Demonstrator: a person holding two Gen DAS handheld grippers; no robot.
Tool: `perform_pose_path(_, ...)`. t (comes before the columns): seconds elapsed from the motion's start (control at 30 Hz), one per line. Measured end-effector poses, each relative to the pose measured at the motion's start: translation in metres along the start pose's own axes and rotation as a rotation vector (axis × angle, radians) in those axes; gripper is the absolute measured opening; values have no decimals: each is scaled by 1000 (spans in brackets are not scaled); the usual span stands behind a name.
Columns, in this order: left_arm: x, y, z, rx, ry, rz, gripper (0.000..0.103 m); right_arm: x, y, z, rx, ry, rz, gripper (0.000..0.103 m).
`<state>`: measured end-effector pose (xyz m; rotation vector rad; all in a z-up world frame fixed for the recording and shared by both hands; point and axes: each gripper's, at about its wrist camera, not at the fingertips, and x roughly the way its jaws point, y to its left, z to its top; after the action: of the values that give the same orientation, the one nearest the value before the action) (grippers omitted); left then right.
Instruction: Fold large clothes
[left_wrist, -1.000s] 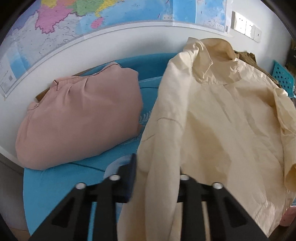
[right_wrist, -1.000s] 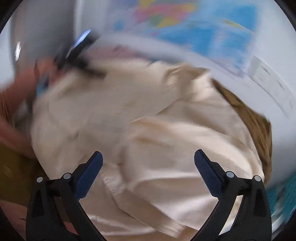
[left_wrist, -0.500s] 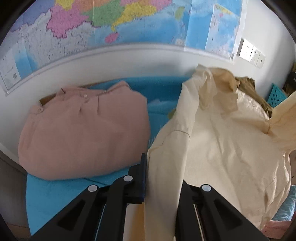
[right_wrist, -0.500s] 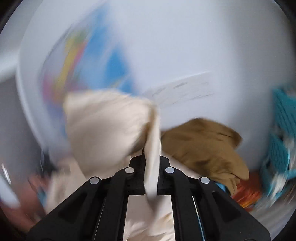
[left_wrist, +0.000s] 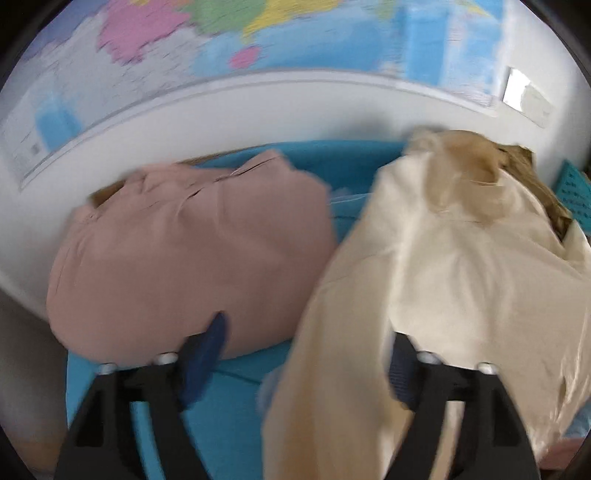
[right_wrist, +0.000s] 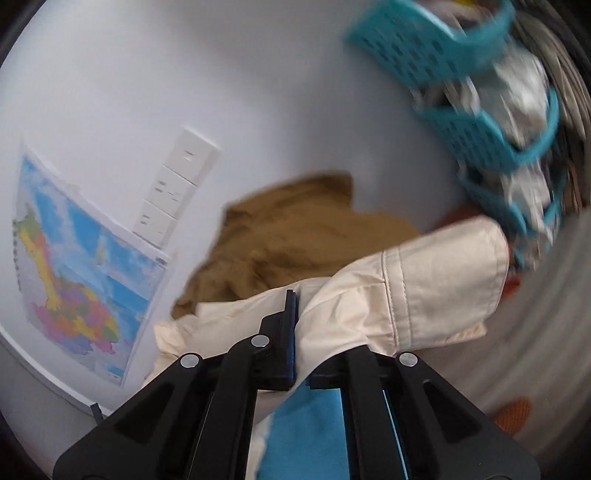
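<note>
Left wrist view has the left gripper (left_wrist: 306, 354) with its jaws spread wide, cream shirt (left_wrist: 461, 280) fabric draped loose between them over the blue sheet (left_wrist: 229, 424); a folded pink garment (left_wrist: 192, 266) lies just left. Right wrist view: the right gripper (right_wrist: 299, 332), tilted, is clamped on the cream shirt's sleeve cuff (right_wrist: 436, 284); a brown garment (right_wrist: 295, 232) and teal baskets (right_wrist: 480, 122) lie beyond.
</note>
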<state>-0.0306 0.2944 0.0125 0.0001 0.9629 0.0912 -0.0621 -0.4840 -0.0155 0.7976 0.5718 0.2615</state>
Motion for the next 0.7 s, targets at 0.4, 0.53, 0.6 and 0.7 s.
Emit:
perform_pose_path(0.4,12,-33,-22,95,35,-87,96,-12,-24,37,-28,-120,-248,2)
perform_pose_path(0.53,13,-34,-43,122,61,-75,94,-9,-36,34,-15,-101,-258,2)
perform_pose_path(0.6,24,-33,-49,118,107,-96,69,-6,-33,31,-20,-90,-265,2)
perform_pose_path(0.7,33,-33,-48,89,135,-119,15,-11,-25,33,-29,-113,-222,2)
